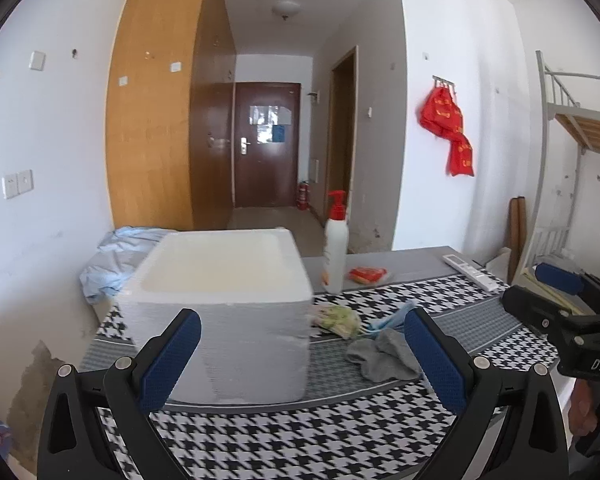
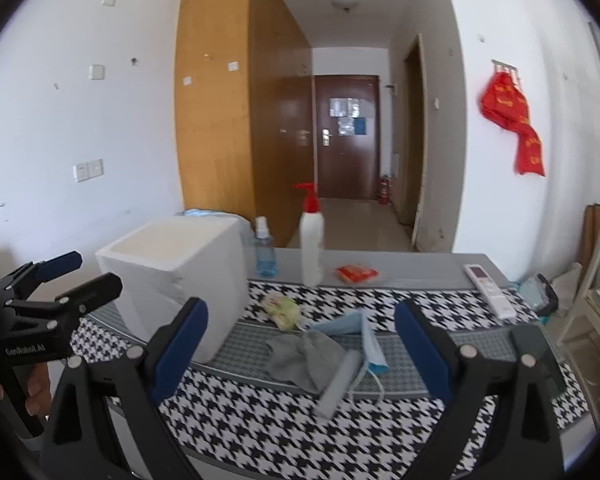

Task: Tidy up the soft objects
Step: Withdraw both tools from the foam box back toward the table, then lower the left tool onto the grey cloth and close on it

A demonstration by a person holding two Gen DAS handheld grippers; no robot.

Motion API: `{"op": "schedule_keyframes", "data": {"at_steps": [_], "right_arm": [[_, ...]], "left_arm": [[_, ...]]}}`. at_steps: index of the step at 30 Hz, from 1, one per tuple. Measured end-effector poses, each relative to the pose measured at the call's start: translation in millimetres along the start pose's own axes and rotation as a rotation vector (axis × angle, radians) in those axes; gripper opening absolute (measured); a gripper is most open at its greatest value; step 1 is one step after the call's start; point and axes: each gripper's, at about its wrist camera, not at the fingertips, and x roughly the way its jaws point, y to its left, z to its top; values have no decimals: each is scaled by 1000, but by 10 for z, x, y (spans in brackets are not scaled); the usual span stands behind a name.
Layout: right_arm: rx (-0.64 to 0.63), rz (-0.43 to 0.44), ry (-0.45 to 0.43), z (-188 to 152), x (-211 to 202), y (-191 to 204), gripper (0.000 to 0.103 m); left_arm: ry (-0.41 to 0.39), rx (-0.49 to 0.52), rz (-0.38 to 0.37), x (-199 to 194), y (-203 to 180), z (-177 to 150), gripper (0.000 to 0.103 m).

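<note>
A white foam box [image 1: 220, 300] [image 2: 172, 276] stands open-topped on the houndstooth table cloth [image 1: 300, 436] [image 2: 260, 428]. Right of it lie a grey sock [image 1: 384, 354] [image 2: 300, 354], a blue face mask [image 1: 388, 318] [image 2: 352, 332] and a yellow-green patterned cloth [image 1: 338, 318] [image 2: 282, 306]. My left gripper [image 1: 300, 356] is open in front of the box, nothing between its fingers. My right gripper [image 2: 300, 344] is open too, hovering short of the sock and mask. Each gripper shows at the edge of the other's view.
A white pump bottle with red top [image 1: 336, 248] [image 2: 312, 236], a blue spray bottle [image 2: 264, 248], a red packet [image 1: 368, 274] [image 2: 356, 272] and a white remote [image 1: 472, 272] [image 2: 488, 290] sit along the far table edge. Light blue fabric [image 1: 112, 260] lies behind the box. A metal bunk frame [image 1: 572, 128] stands right.
</note>
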Motion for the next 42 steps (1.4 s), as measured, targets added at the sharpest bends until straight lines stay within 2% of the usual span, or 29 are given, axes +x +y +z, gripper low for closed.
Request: {"op": "schedule_keyframes", "data": {"at_steps": [20,34,38,42], "right_arm": [[46,-137,20,-279,-150,-403,96],[67,-138,85,-387,47,-531,96],[67,-120,101,-419,106,-558,96],[63,-112,121,-450,176,-595,96]], "left_arm": [[36,97,-133,244,-533,-144,102],[91,131,-156,478,-699,-250,102],[83,148,-149,513,-729,-278,102],[113,132,-154,610,-719,-305,102]]}}
